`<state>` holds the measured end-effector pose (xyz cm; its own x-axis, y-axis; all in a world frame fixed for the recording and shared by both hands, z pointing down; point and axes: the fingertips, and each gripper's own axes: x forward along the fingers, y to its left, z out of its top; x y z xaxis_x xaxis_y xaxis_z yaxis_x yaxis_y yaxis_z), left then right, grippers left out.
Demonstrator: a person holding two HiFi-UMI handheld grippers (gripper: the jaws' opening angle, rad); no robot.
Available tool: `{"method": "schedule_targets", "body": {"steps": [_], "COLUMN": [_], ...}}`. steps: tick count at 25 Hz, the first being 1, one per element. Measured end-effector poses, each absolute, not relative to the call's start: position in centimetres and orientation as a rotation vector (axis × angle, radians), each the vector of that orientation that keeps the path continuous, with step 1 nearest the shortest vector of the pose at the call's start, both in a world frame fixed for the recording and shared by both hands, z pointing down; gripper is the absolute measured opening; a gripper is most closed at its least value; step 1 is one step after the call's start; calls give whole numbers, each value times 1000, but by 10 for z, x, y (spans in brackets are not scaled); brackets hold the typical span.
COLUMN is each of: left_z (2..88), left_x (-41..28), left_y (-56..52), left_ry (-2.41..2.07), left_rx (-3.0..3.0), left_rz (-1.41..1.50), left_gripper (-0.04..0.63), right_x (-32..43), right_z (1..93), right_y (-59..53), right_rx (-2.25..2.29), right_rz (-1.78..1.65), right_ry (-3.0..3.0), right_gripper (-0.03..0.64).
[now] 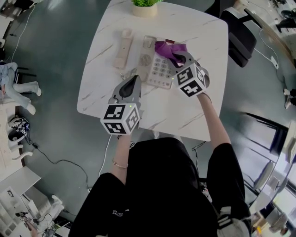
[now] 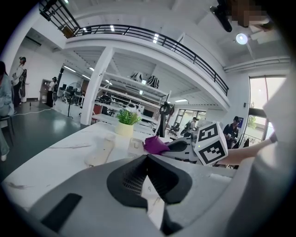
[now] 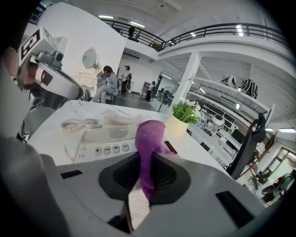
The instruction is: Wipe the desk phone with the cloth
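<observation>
1. We see the right gripper clamped on the purple cloth. The cloth rises from between its jaws and rests on the far right part of the desk phone, beyond the keypad.
2. We find the left gripper with its jaws together and nothing between them. It is just beside the phone's near left edge.
3. The handset lies off the cradle, left of the phone base, on the white table.
4. A potted plant stands at the table's far edge.
</observation>
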<state>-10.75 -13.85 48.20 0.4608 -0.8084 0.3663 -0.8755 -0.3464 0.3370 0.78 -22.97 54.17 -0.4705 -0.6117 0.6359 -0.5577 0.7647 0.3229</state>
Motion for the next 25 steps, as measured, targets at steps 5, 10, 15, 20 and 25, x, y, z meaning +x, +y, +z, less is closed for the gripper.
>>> {"method": "schedule_targets", "body": {"steps": [5,10,15,20,25], "left_z": [483,485,487,486,491], "left_x": [-107,-110,-115,-117,-116], "left_y": [-134,-130,-128,-125,-123], "left_ry": [-1390,-1385,-1389,-1397,-1403], "left_rx": [2235,2236,2231,2219,2201], "left_rz": [188,191,184,180,182], "left_gripper": [-3,-3,-3,-3,-3], "right_x": [7,4,2,2,-3], "right_z": [544,544,548,547,548], "right_y": [-224,-217,-211,-207,-199], "right_rx": [867,864,847,855,815], "right_rz": [-81,-79,-70,-61,-52], "right_ry": [-2180,-2186,-2183,-2188,-2214], "right_gripper": [38,38,38,38,38]}}
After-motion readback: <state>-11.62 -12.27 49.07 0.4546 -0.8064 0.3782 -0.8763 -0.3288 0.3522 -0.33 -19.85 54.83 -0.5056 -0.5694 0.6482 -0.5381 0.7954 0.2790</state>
